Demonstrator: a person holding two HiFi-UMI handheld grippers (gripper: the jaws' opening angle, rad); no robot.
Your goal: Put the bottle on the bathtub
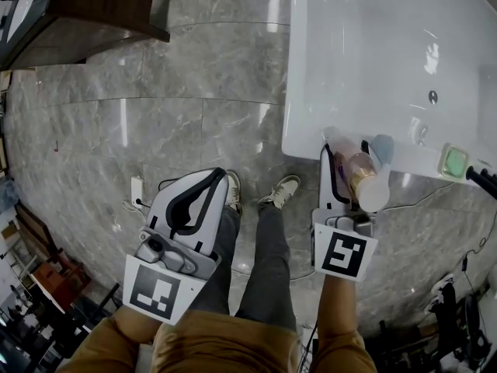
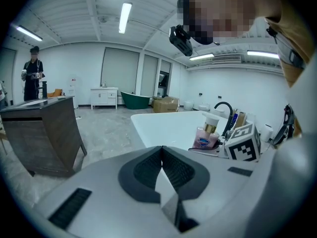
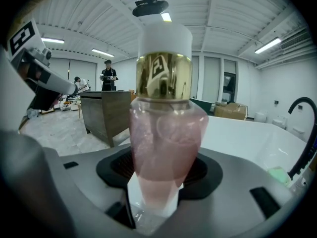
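A pink bottle (image 1: pixel 359 169) with a gold collar and a white cap (image 1: pixel 373 193) stands upright between the jaws of my right gripper (image 1: pixel 354 157), which is shut on it. It is over the near corner of the white bathtub's (image 1: pixel 311 130) rim; its base is hidden, so I cannot tell if it rests there. In the right gripper view the bottle (image 3: pixel 166 128) fills the middle, clamped low by the right gripper (image 3: pixel 159 175). The left gripper view shows the bottle (image 2: pixel 207 134) beside the tub (image 2: pixel 163 125). My left gripper (image 1: pixel 220 180) hangs shut and empty over the floor, its jaws (image 2: pixel 162 158) pressed together.
A green soap in a dish (image 1: pixel 454 162) and a black faucet (image 1: pixel 481 179) sit on the tub rim to the right of the bottle. A dark wooden cabinet (image 1: pixel 85 6) stands at the far left. The person's legs and shoes (image 1: pixel 281 191) are between the grippers. Other people (image 2: pixel 32 78) stand far off.
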